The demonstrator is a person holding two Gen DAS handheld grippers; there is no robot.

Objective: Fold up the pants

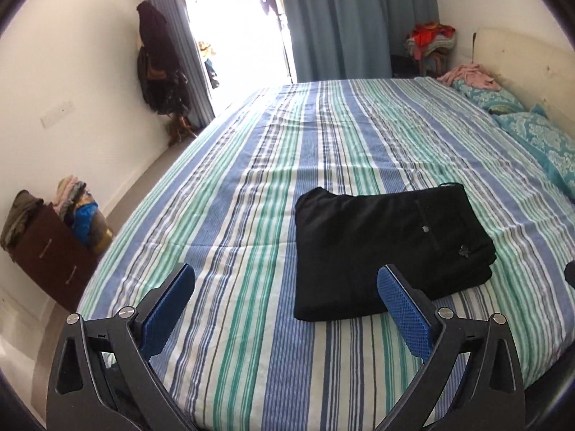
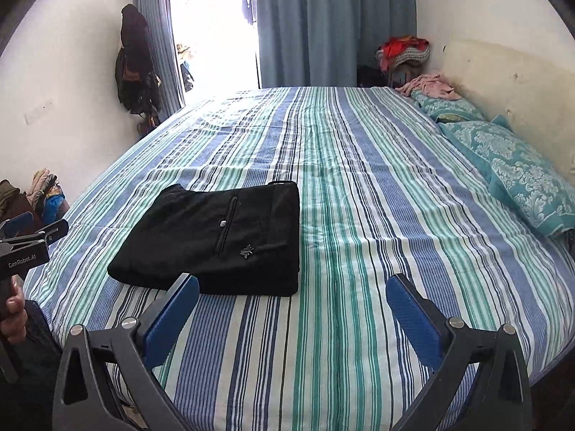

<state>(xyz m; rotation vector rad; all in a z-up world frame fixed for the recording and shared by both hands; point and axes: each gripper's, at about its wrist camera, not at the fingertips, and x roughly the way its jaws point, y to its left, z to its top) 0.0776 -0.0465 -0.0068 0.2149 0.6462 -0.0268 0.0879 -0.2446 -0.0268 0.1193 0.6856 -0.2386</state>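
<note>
The black pants [image 1: 388, 248] lie folded into a compact rectangle on the striped bed [image 1: 251, 186]; in the right wrist view the pants [image 2: 219, 240] show a pocket button and a small emblem on top. My left gripper [image 1: 285, 287] hangs open above the bed, just left of and nearer than the pants, its right pad overlapping their near edge in view. My right gripper [image 2: 293, 296] stands wide open too, nothing between its blue pads, to the right of the pants' near corner. The left gripper's body [image 2: 25, 248] and a hand show at that view's left edge.
Teal patterned pillows [image 2: 514, 168] and a pink cloth [image 2: 429, 86] lie along the headboard at the right. A brown drawer unit [image 1: 50, 258] piled with clothes stands left of the bed. Blue curtains [image 2: 323, 25] and a bright doorway are beyond the far edge.
</note>
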